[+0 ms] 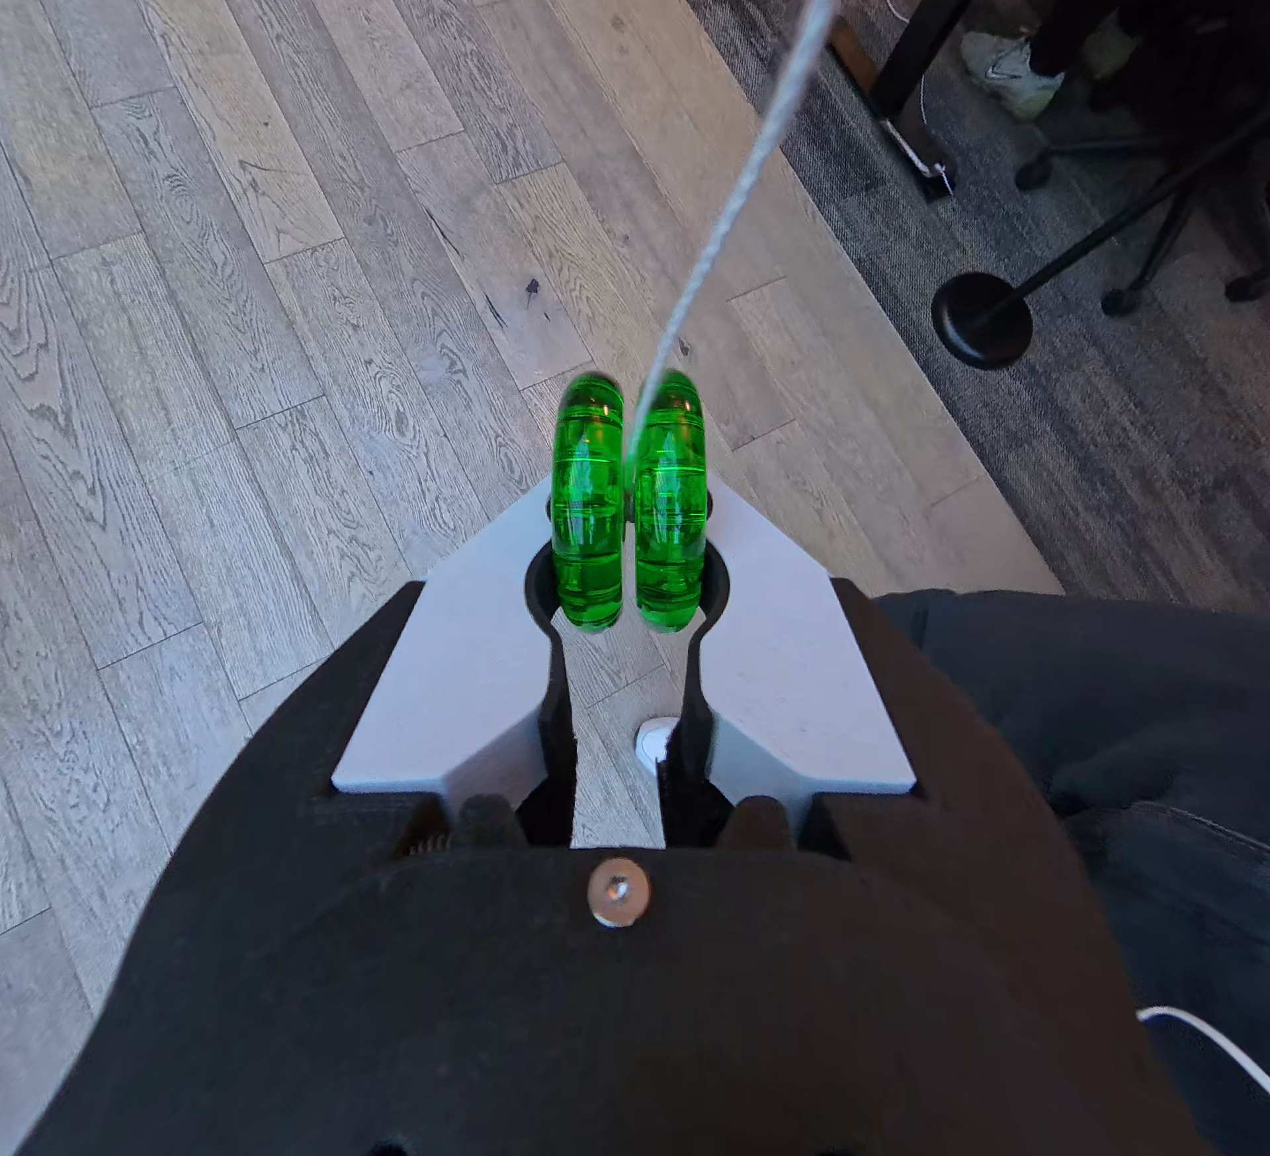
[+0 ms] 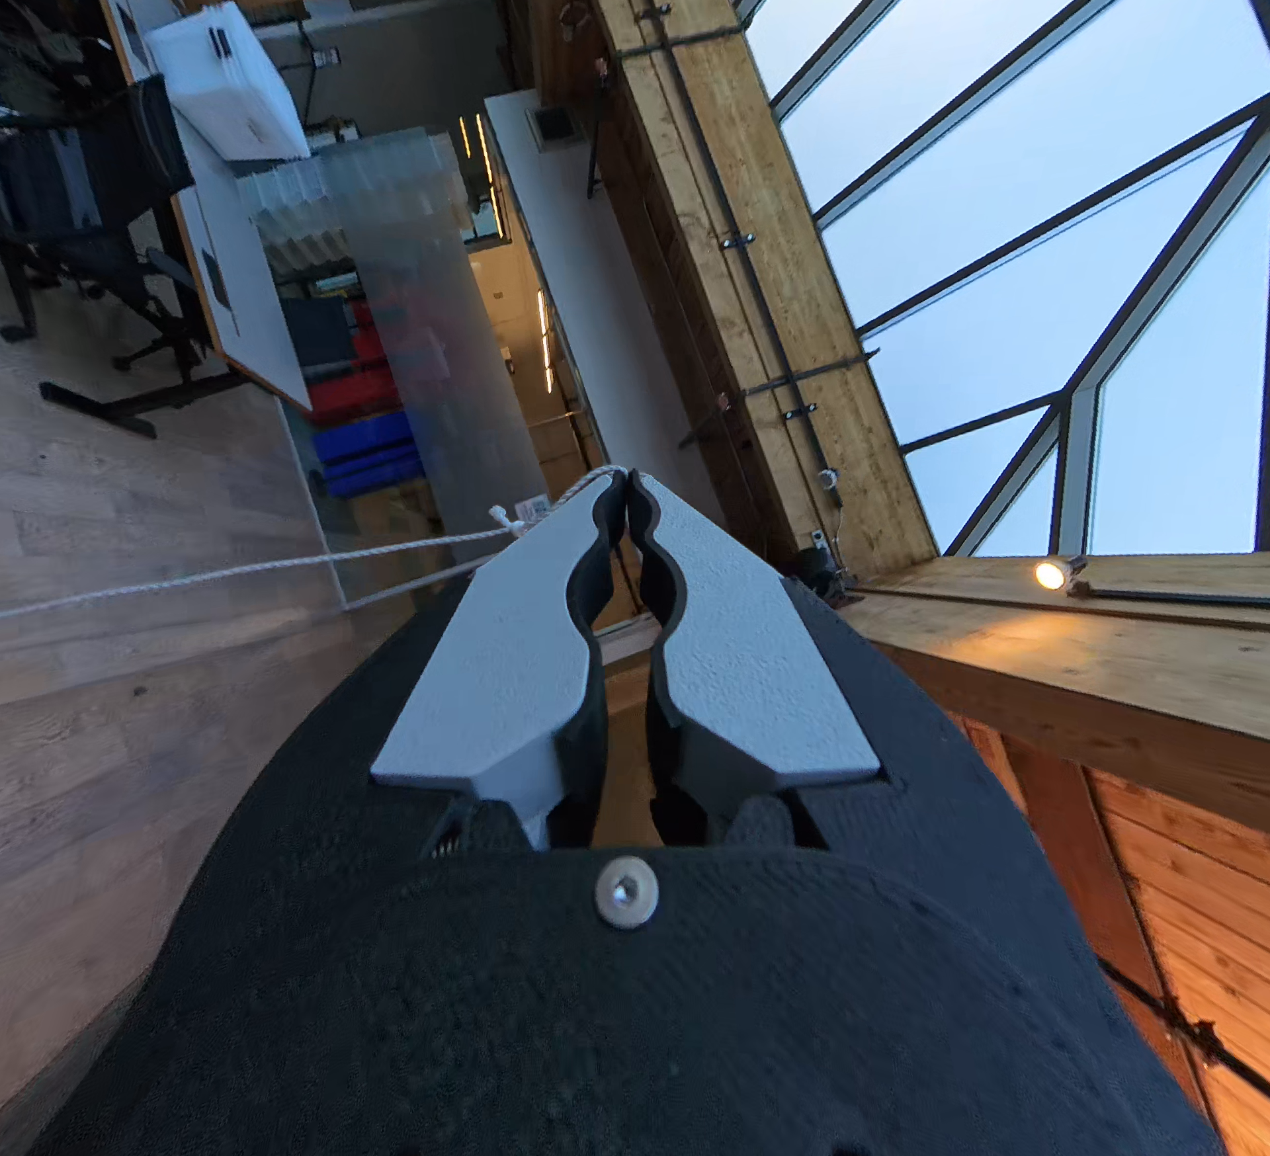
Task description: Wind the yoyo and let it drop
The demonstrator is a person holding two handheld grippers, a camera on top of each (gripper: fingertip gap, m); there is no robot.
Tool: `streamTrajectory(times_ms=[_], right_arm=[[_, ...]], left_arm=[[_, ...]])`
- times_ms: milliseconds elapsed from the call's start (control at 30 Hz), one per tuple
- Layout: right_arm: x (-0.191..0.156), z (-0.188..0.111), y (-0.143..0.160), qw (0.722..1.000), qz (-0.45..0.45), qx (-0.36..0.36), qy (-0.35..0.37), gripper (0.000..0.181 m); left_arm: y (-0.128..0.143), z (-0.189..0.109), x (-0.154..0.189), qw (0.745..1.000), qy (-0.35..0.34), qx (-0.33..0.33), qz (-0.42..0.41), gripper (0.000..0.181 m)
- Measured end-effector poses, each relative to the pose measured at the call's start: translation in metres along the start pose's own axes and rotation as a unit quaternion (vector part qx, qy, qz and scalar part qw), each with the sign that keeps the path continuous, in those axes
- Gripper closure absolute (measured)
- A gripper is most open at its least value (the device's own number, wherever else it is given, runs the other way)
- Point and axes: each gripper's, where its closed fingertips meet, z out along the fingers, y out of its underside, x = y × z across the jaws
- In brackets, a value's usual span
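Here, two handheld grippers share one toy, one view looking down at the floor, the other tilted up toward the roof.

Left gripper [image 1: 629, 504]: part-way closed, its grey fingers [image 1: 474, 663] clamping the yoyo between them, the sides of the toy seated against the black pads near the tips.

Yoyo [image 1: 629, 504]: translucent green, two halves standing on edge with the gap facing the camera, held in the air above the wooden floor [image 1: 275, 298].

String [image 1: 749, 147]: pale, twisted, rising out of the gap between the halves and running taut up and to the right, out of the top of the left wrist view.

Right gripper [image 2: 627, 478]: fingers pressed together at the tips, pinching the string's end [image 2: 598, 476]; the wavy black pads behind the tips stand slightly apart.

String at the right gripper [image 2: 275, 568]: a small knot sits just beside the left finger, and two strands run away to the left edge of the view.

Person: a dark trouser leg [image 1: 1099, 745] beside the left gripper, a white shoe [image 1: 653, 738] glimpsed between its fingers.

Farther off, left view: grey carpet, black table legs [image 1: 948, 3], a round black stand base [image 1: 981, 319].

Farther off, right view: timber beams [image 2: 756, 230], a lit lamp [image 2: 1050, 573], a glazed roof [image 2: 1031, 127], blue and red bins [image 2: 364, 429].
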Motion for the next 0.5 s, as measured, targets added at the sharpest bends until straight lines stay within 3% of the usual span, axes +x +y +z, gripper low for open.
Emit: streamTrajectory(times_ms=[133,300,400,500], right_arm=[[-0.062,-0.047,0.132,0.994,0.025,-0.097,-0.041,0.181],[-0.173,-0.168,0.294,0.975,0.112,-0.17,-0.09,0.181],[-0.23,-0.246,0.35,0.956,0.215,-0.169,-0.103,0.181],[-0.276,-0.306,0.369,0.94,0.285,-0.143,-0.119,0.181]], left_arm=[[0.02,-0.009,-0.004,0.999,-0.009,-0.033,0.028,0.152],[0.025,-0.023,-0.008,0.993,-0.022,-0.082,0.076,0.152],[0.012,-0.031,0.001,0.992,-0.044,-0.082,0.088,0.152],[-0.002,-0.037,0.025,0.994,-0.066,-0.055,0.072,0.152]])
